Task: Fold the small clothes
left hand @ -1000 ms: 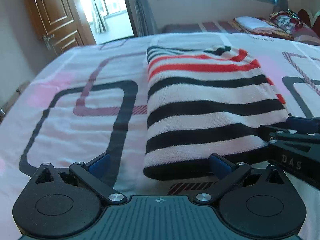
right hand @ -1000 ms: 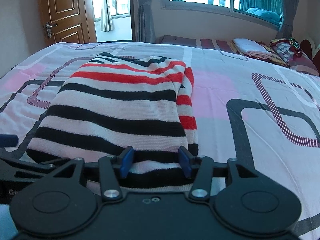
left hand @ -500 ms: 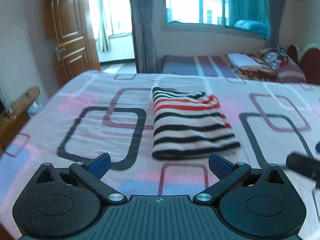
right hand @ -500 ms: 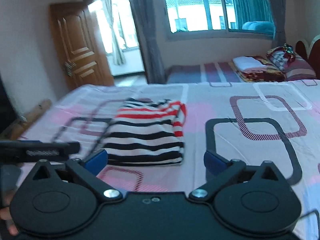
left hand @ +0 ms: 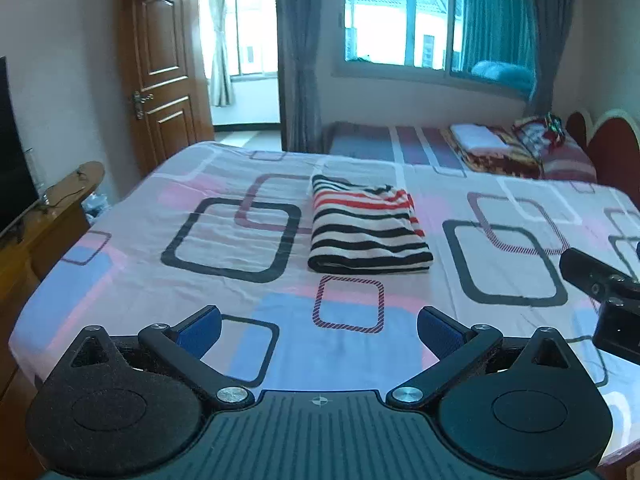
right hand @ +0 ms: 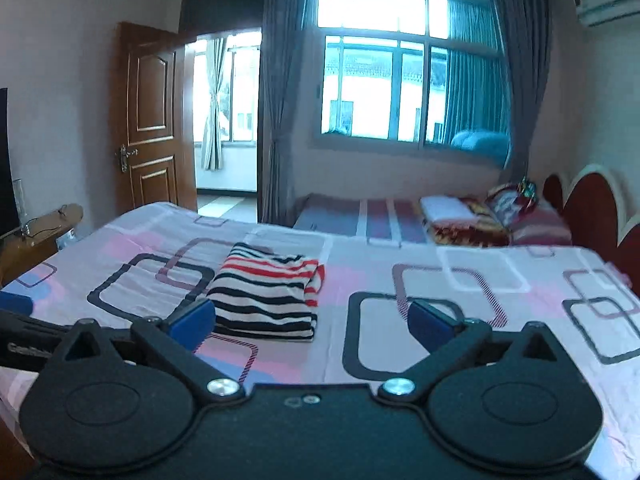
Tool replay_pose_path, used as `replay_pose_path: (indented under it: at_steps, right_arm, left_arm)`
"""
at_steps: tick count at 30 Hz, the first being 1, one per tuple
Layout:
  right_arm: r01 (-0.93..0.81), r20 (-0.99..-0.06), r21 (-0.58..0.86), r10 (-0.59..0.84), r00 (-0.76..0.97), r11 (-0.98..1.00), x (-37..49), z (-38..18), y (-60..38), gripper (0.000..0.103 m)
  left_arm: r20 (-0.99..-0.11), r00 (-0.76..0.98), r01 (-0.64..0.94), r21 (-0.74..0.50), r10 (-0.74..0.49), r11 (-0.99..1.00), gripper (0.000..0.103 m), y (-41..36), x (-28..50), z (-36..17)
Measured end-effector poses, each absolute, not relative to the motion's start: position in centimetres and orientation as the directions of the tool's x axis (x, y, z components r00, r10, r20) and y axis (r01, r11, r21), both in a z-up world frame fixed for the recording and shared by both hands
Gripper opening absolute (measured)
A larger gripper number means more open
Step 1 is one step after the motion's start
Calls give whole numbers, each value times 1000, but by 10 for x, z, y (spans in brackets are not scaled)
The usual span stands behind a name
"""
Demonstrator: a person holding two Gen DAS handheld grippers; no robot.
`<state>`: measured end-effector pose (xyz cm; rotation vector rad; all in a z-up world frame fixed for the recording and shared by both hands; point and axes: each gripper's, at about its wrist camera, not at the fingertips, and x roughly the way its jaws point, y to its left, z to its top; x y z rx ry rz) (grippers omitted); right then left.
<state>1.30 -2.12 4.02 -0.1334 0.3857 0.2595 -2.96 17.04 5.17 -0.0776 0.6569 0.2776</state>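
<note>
The folded striped sweater [left hand: 370, 228] lies on the bed [left hand: 132, 240], well beyond both the left hand-held gripper [left hand: 319, 326] and the right hand-held gripper [right hand: 311, 318]; each is released and empty, the right having just spread its jaws. Past the sweater stand a window [right hand: 384, 92], curtains [left hand: 298, 56] and a wooden door [left hand: 162, 68].

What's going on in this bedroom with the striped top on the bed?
A person is folding small clothes with a hand-held gripper in each hand. The striped top lies folded into a neat rectangle on the patterned bedsheet, and nothing is touching it. The left hand-held gripper and the right hand-held gripper are both wide open and empty, held above the near end of the bed, away from the top. The fold looks finished.
</note>
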Motion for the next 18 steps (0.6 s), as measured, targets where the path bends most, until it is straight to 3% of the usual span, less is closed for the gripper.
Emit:
replay_pose_path:
  at_steps: [18]
  right_arm:
    - [-268,-370,-40,235,899,963,-12,46,-45,102]
  left_arm:
    - [-574,775,-311,17,264,950,103,147,-53,67]
